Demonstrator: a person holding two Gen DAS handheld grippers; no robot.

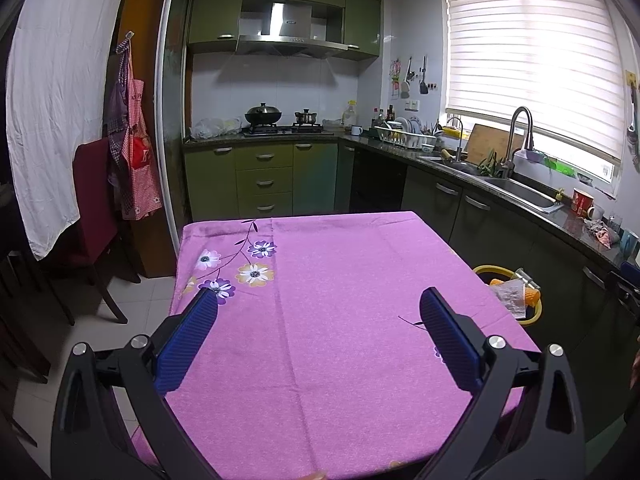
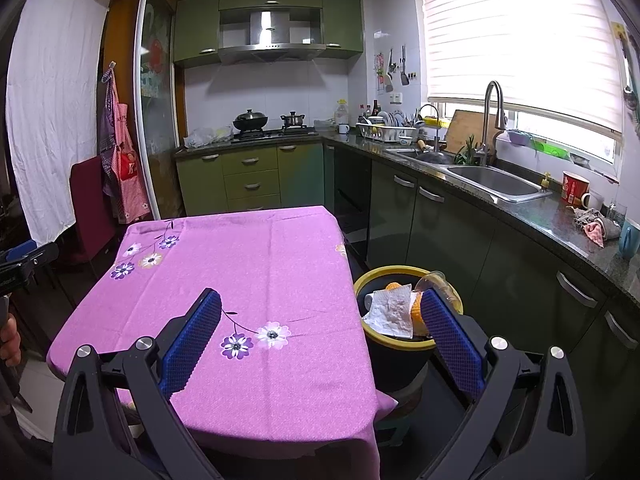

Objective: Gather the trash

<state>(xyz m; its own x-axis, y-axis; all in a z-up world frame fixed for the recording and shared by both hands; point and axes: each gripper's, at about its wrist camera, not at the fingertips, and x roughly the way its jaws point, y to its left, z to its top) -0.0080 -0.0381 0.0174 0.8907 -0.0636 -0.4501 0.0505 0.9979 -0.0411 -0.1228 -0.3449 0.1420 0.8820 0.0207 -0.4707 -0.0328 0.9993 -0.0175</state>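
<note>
1. Two claws are in our hands, and each hangs above the bench draped in a pink-purple flowered cloth (image 1: 340, 300).
2. Our left claw (image 1: 318, 310) has its blue ribbed fingers (image 1: 188, 344) spread wide apart, with nothing between them.
3. Our right claw (image 2: 320, 312) is likewise spread wide and holds nothing; its right finger (image 2: 452, 344) lies in front of the bin in that view.
4. The black round bin with a yellow rim (image 2: 400, 342) stands just beside the bench's right edge, on a low stool.
5. The trash lies inside the bin: a crumpled white paper towel (image 2: 390, 312), yellow corn cobs (image 2: 417, 310) and a clear plastic bottle (image 2: 436, 280).
6. In the left wrist view the bin (image 1: 534, 316) peeks out past the bench's right edge.
</note>
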